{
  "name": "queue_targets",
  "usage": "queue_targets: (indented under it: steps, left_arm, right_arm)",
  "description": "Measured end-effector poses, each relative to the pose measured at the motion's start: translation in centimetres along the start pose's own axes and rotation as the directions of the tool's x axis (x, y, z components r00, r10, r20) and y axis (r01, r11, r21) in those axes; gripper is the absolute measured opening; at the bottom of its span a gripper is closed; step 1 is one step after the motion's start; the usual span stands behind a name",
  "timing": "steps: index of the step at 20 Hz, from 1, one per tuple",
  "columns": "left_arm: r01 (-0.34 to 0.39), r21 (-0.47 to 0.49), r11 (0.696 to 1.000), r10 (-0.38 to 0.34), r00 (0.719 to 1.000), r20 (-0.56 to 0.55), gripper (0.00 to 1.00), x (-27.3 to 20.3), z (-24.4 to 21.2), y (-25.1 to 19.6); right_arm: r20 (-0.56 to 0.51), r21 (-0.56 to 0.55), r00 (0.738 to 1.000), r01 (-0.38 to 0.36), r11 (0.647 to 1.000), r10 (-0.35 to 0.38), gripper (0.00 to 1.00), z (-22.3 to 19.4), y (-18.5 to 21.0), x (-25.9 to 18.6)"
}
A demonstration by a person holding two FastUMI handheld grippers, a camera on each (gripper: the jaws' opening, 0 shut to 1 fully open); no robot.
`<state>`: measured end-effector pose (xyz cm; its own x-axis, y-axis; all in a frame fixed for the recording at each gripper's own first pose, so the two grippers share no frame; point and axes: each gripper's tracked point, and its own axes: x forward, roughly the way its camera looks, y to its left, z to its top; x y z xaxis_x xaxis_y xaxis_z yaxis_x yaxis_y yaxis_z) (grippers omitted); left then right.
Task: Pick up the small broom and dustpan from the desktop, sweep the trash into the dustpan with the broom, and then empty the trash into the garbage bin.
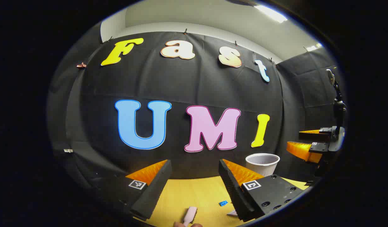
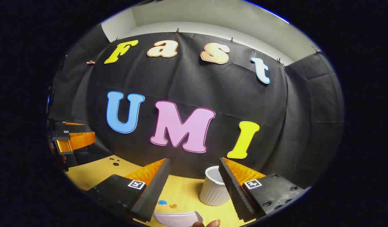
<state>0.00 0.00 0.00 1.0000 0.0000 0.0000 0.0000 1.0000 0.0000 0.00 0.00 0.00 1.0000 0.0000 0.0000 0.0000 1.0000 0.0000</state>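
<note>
Desktop [image 2: 184, 192] — yellow wood; white bin [image 2: 213, 189] near black cloth wall [image 2: 276, 126].

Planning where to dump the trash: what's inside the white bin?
The garbage bin shows only its rim and a strip of pale inner wall; its bottom is hidden, so contents can't be told.

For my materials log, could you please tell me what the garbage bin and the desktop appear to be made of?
The garbage bin looks like matte white plastic: its wall is ribbed with even vertical grooves and has a smooth rolled rim. The desktop looks like pale yellow wood or wood-look laminate: faint straight grain lines and a low sheen; which of the two is unclear.
</note>
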Motion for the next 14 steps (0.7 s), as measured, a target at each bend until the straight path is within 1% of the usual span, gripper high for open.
queue_targets:
  steps: [10, 14]
  left_arm:
    - [-0.008, -0.009, 1.000, 0.008, 1.000, -0.021, 0.96, 0.66, -0.49, 0.54]
    - [0.002, 0.003, 1.000, -0.002, 1.000, -0.031, 0.96, 0.81, -0.67, 0.48]
  right_arm:
    - [-0.008, -0.004, 1.000, -0.013, 1.000, 0.013, 0.97, -0.19, 0.37, 0.16]
    - [-0.020, -0.002, 1.000, -0.020, 1.000, 0.020, 0.97, -0.61, 0.18, 0.13]
